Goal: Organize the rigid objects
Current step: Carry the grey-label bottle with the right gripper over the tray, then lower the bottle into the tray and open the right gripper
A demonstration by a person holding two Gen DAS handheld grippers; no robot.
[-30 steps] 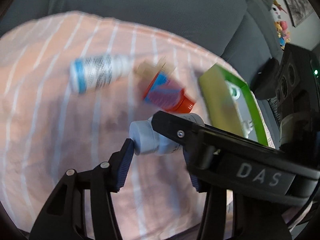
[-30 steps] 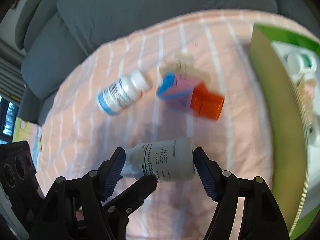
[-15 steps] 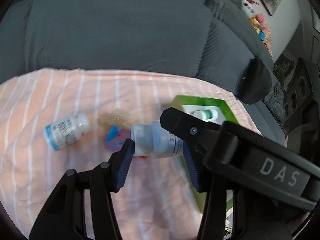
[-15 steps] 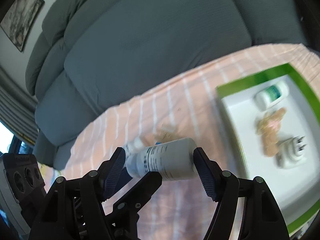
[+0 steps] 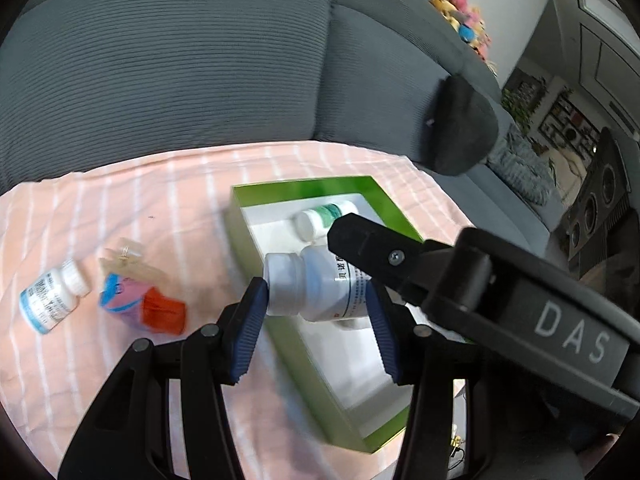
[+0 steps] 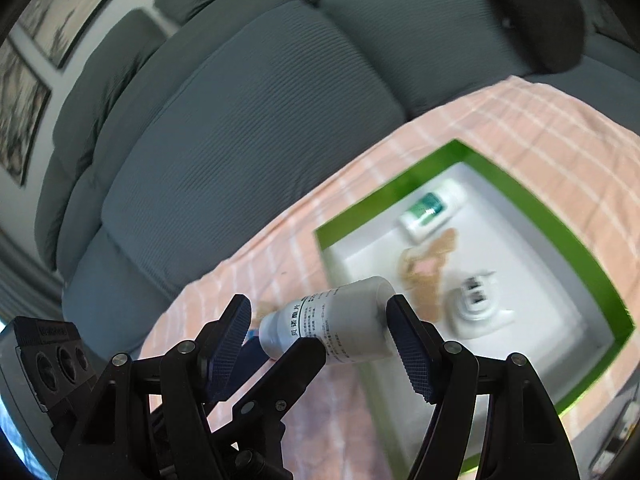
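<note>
White plastic pill bottle (image 5: 316, 288) lying sideways, clamped end to end between left tongs (image 5: 316, 320) and right tongs (image 6: 320, 340), above green-rimmed white tray (image 5: 304, 364).

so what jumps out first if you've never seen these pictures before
A white bottle hangs in the air, pinched end to end between the left gripper and the right gripper, just over the near edge of a green box. The box sits on a pink striped cloth before a grey sofa. Another bottle lies on the cloth at the left.
</note>
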